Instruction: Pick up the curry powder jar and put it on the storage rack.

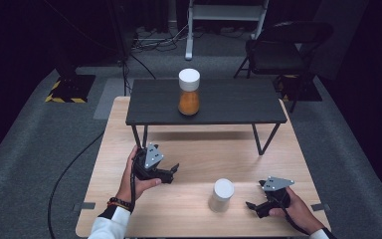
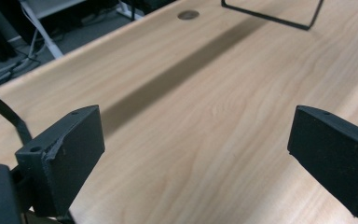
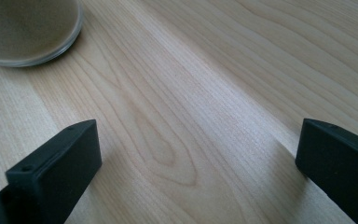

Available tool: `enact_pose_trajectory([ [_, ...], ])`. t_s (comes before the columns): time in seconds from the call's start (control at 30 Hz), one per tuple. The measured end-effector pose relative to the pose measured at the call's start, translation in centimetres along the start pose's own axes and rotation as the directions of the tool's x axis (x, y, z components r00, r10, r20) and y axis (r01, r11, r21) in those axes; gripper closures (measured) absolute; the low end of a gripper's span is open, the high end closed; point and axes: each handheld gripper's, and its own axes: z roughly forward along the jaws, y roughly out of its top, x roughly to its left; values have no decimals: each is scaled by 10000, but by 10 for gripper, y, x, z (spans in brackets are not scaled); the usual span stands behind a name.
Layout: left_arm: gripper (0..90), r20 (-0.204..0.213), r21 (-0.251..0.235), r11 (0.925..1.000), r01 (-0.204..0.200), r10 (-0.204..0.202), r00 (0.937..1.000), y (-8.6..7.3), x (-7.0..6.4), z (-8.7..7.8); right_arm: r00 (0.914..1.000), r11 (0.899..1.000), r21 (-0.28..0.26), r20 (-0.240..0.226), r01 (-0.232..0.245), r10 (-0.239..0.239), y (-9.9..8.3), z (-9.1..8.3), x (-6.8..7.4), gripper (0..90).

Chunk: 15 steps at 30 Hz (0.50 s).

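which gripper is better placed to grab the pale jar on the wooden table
Right. The right gripper is open, close beside the pale jar, jaws toward it. The left gripper is farther off.

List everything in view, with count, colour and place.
pale jar: 1, white lid, pale contents, on the table between the grippers
orange jar: 1, white lid, orange contents, on the shelf
shelf: 1, black, standing on the table's far half
table: 1, light wood, centre
chair: 1, black, far right on the floor
left gripper: 1, black, open, over the table's left
right gripper: 1, black, open, right of the pale jar
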Motion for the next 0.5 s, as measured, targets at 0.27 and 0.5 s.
enact_pose_trajectory([
  [0.27, 36, 355, 159, 9989, 440, -445, 9984, -21, 0, 1, 10000, 10000, 2, -19, 4, -4, 0, 0, 0, 0],
  [0.5, 38, 391, 349, 9977, 589, -602, 9974, -33, 0, 0, 10000, 10000, -1, -18, 10, -10, 0, 0, 0, 0],
])
